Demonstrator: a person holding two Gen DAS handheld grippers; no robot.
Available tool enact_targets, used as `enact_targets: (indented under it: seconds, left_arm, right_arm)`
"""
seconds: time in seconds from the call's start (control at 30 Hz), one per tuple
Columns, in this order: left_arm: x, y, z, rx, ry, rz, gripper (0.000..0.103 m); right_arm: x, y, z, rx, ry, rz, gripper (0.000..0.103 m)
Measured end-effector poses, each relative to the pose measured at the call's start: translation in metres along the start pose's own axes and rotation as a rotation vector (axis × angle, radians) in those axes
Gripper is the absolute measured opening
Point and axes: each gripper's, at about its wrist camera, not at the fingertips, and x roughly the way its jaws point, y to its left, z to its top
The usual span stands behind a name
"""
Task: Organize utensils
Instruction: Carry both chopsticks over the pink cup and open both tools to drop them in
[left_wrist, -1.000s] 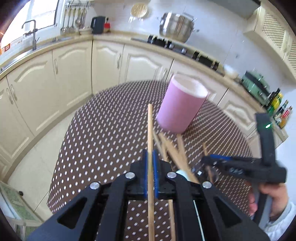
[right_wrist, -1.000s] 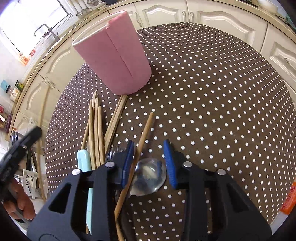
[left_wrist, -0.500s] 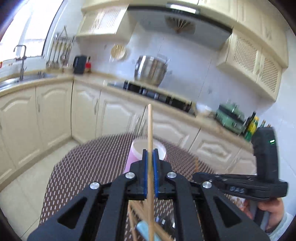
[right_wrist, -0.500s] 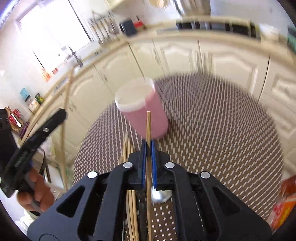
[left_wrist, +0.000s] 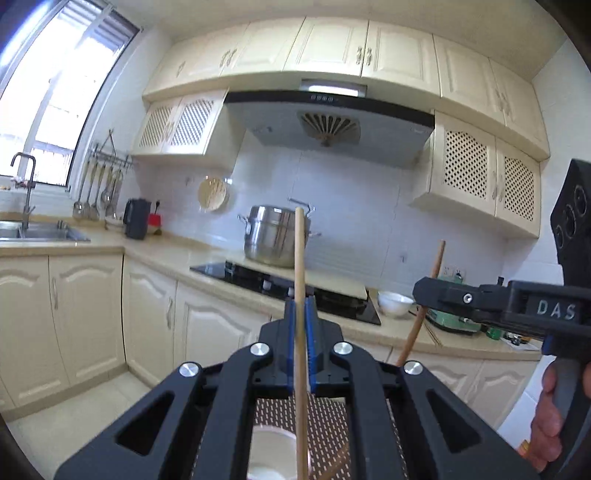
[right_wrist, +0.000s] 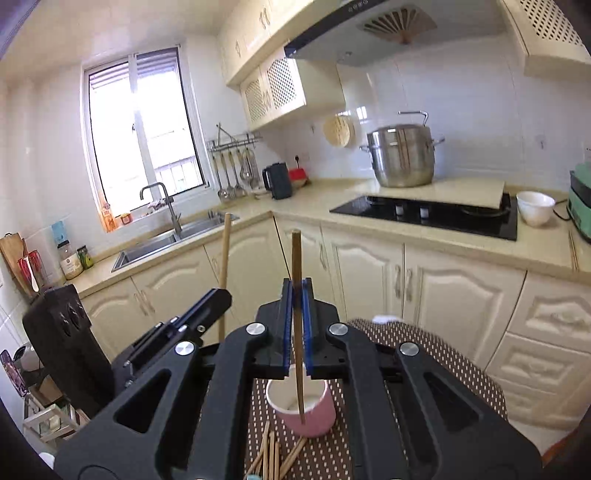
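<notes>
above table (right_wrist: 424, 354), each hand-held gripper (left_wrist: 300, 325) pinches a chopstick (left_wrist: 300, 266) upright.

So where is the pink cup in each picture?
Left wrist view: the pink cup is at the bottom middle, only its white rim and inside showing under the left tool.
Right wrist view: the cup is low in the middle, below the right tool, on the dotted tablecloth.
Shared landmark: the big steel pot by the stove.
</notes>
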Motion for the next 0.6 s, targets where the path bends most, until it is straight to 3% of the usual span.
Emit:
enact_targets:
  seconds: [0.37,0.6]
  left_arm:
    - [0.04,0.012,-0.01,-0.014,-0.089,0.027,0.006]
    - [0.058,0.023,-0.034,-0.013,-0.059,0.056,0.006]
  right_arm:
    - [0.022,-0.004,-0.001,-0.015,-0.041,0.004,0.005]
    - [0.055,-0.017,-0.032,0.016,0.054,-0.009,0.005]
